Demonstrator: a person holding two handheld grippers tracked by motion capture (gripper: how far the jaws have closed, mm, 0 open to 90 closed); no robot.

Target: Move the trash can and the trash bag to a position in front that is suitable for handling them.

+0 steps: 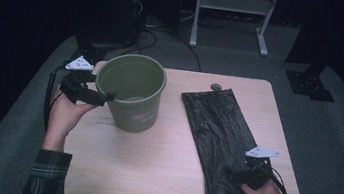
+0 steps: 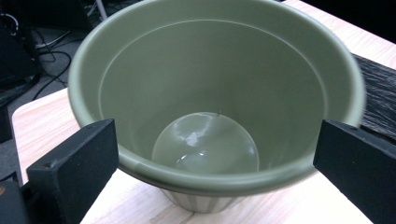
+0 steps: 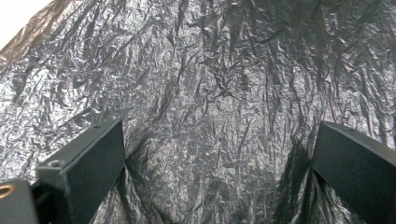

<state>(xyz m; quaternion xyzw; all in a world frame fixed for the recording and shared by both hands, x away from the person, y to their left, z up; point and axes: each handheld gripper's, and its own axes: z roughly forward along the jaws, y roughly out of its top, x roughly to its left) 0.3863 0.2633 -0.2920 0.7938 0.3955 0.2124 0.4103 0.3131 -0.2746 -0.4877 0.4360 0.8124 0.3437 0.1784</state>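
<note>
An empty olive-green bucket (image 1: 132, 94) stands upright on the left half of the pale wooden table (image 1: 162, 156). My left gripper (image 1: 105, 97) is held at the bucket's left rim. In the left gripper view it (image 2: 215, 140) is open wide, its jaws flanking the near rim of the bucket (image 2: 215, 70) without touching it. A crinkled black plastic bag (image 1: 218, 133) lies flat on the right half of the table. My right gripper (image 1: 241, 175) sits low over the bag's near end, open (image 3: 217, 135), with the bag (image 3: 210, 70) spread under both jaws.
A small round disc (image 1: 215, 87) lies at the bag's far corner. Behind the table stand a white frame (image 1: 231, 14), a dark stand base (image 1: 310, 85) and cables on the floor (image 1: 147, 36). Bare tabletop lies between bucket and bag.
</note>
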